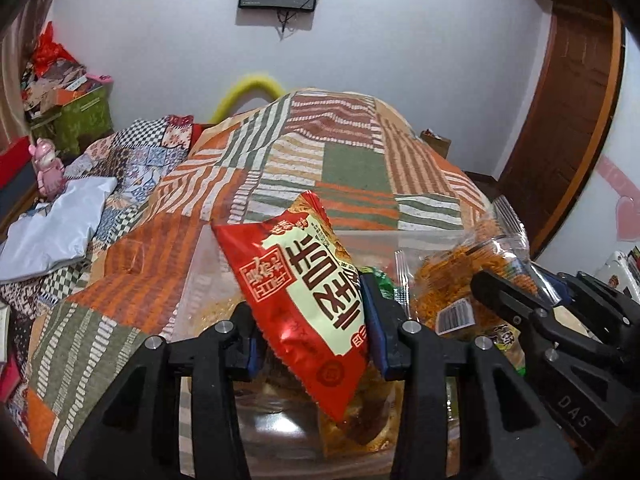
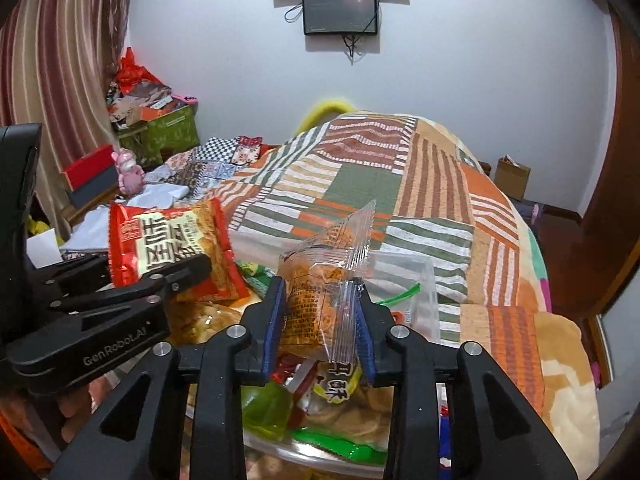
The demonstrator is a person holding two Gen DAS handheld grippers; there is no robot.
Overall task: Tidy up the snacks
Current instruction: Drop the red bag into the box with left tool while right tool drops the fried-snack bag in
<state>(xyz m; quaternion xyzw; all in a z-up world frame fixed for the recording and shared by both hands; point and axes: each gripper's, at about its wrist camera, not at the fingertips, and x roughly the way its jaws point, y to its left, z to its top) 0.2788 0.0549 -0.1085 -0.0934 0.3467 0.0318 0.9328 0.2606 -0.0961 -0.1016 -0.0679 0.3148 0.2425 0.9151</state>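
My left gripper (image 1: pixel 312 332) is shut on a red snack packet (image 1: pixel 304 280) with a cream label, held tilted over a clear plastic bin (image 1: pixel 192 280). That red packet (image 2: pixel 172 248) also shows at the left of the right wrist view, with one black finger (image 2: pixel 180 276) in front of it. My right gripper (image 2: pixel 320 332) has a clear packet of orange snacks (image 2: pixel 320 280) upright between its blue pads, touching both. The clear bin (image 2: pixel 424 280) below it holds several snack packets. The right gripper (image 1: pixel 520 284) and its clear packet (image 1: pixel 448 276) appear at the right of the left wrist view.
The bin sits on a bed with a striped patchwork cover (image 1: pixel 352 160). A grey bag (image 1: pixel 52 232), a pink figurine (image 1: pixel 48 172) and a green box (image 1: pixel 84 120) lie at the left. A screen (image 2: pixel 340 12) hangs on the far wall, and a cardboard box (image 2: pixel 512 176) stands on the floor.
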